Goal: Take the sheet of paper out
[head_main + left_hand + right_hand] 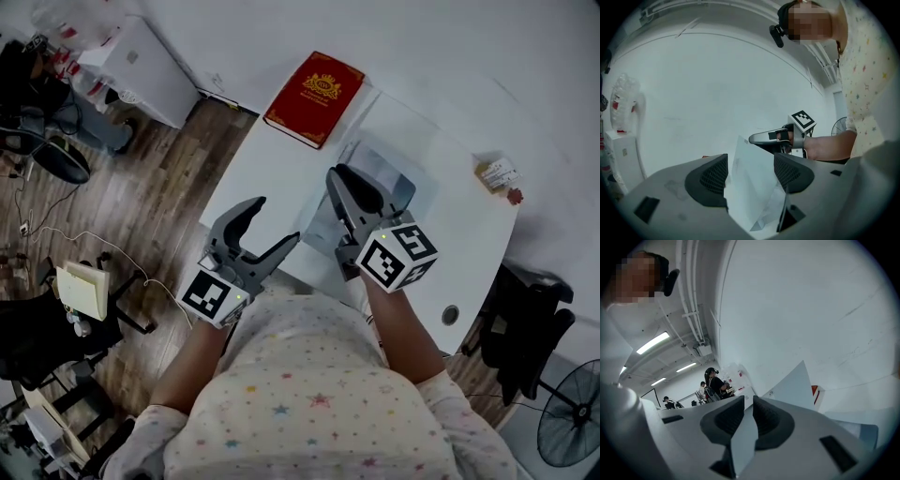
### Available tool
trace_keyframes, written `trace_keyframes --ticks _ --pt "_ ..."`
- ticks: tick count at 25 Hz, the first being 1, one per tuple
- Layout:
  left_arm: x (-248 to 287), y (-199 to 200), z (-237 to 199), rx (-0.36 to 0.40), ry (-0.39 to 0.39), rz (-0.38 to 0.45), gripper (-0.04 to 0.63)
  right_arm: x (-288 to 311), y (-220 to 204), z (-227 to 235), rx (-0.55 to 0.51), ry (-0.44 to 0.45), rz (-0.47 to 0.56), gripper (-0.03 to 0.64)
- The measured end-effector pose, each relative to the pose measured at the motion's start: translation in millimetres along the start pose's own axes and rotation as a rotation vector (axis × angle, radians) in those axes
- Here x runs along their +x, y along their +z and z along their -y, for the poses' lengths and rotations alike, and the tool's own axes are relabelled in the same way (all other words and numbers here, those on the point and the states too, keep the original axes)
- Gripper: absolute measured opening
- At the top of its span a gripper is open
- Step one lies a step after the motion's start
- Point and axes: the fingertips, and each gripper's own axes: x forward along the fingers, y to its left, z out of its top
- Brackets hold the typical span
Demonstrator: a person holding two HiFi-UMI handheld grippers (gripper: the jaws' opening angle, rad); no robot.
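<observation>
Right gripper [748,408] pinches the sheet [743,444] — red book [314,98] beyond, well apart.

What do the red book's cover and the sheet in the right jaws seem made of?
Book: stiff board, probably cloth or leatherette, matt red with a shiny gold stamped emblem. Sheet: thin and flexible, bluish-grey and seemingly translucent, so perhaps a plastic sleeve rather than plain paper; the right gripper pinches it.
</observation>
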Motion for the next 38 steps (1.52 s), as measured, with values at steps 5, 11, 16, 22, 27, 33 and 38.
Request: trace_keyframes --ticks 5,11,16,22,27,33,38 --pt "-11 5 -6 -0.022 0.031 0.001 0.284 21 -1 -6 -0.01 0.01 -0.007 0.057" --pt "-14 7 -11 -0.017 0.033 0.012 0.284 41 -2 -10 -0.034 0.02 -0.02 0.06" --pt "-6 -1 -8 -0.011 0.02 -0.003 0.284 52 -3 -15 -0.053 0.025 -0.031 0.061" --pt "9 -11 -18 -0.034 0.057 -0.045 0.279 58 -3 -17 -0.062 0.027 -0.038 0.061" --pt "8 -10 -23 -0.047 0.082 -0.048 0.038 60 -3 -16 -0.071 0.035 -0.043 0.061" --pt "4 -13 -34 -0.098 0.131 -0.051 0.018 54 0 -14 -0.066 0.071 -0.044 0.049" --pt "2 -16 -44 -0.112 0.16 -0.05 0.017 36 7 18 -0.101 0.025 -0.071 0.046"
